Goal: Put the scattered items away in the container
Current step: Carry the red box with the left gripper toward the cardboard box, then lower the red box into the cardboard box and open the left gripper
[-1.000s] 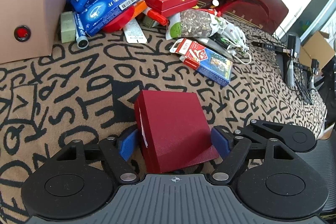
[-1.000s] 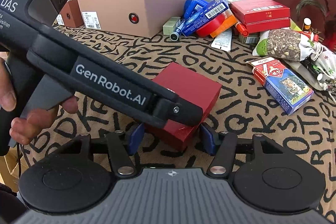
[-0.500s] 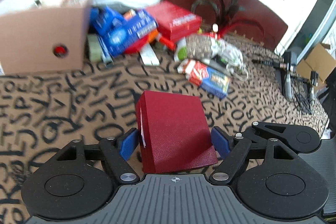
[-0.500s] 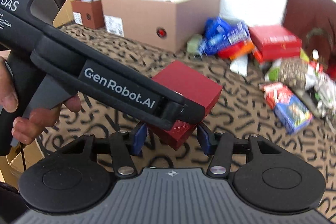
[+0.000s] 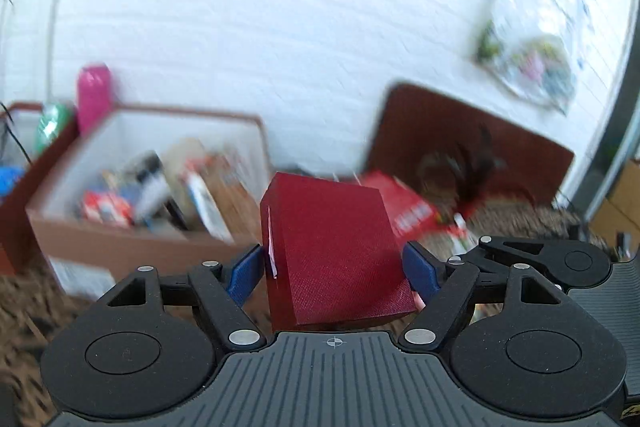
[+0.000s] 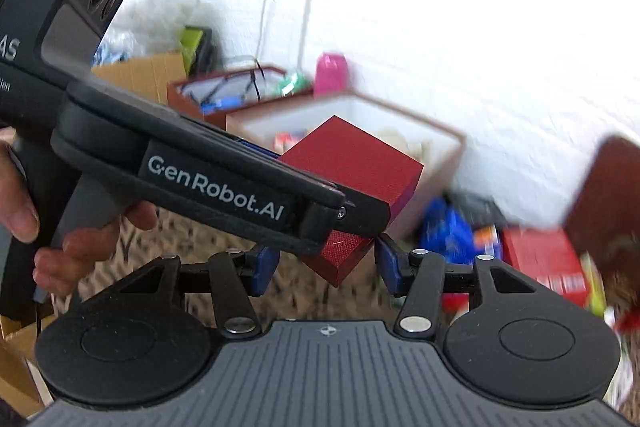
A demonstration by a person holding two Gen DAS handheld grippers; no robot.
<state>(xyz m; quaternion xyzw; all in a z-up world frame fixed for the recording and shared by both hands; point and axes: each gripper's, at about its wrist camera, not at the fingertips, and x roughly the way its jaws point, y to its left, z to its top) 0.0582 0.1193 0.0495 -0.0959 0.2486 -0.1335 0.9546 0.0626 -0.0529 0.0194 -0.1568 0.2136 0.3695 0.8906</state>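
My left gripper (image 5: 334, 269) is shut on a dark red box (image 5: 336, 247) and holds it in the air, in front of the open cardboard container (image 5: 132, 239), which has several items inside. In the right wrist view the same red box (image 6: 352, 163) hangs in front of the container (image 6: 436, 155), with the left gripper's black body across it. My right gripper (image 6: 326, 265) is open just below the box's lower corner; contact with its blue pads cannot be told.
A smaller brown box (image 6: 224, 95) and a pink bottle (image 6: 330, 73) stand behind the container. Blue packs (image 6: 448, 231) and a flat red box (image 6: 544, 263) lie on the patterned cloth to the right. A dark red chair back (image 5: 460, 139) stands by the white wall.
Both grippers have risen and tilted up with the red box, from the cloth to the height of the container's opening. The views are now motion-blurred.
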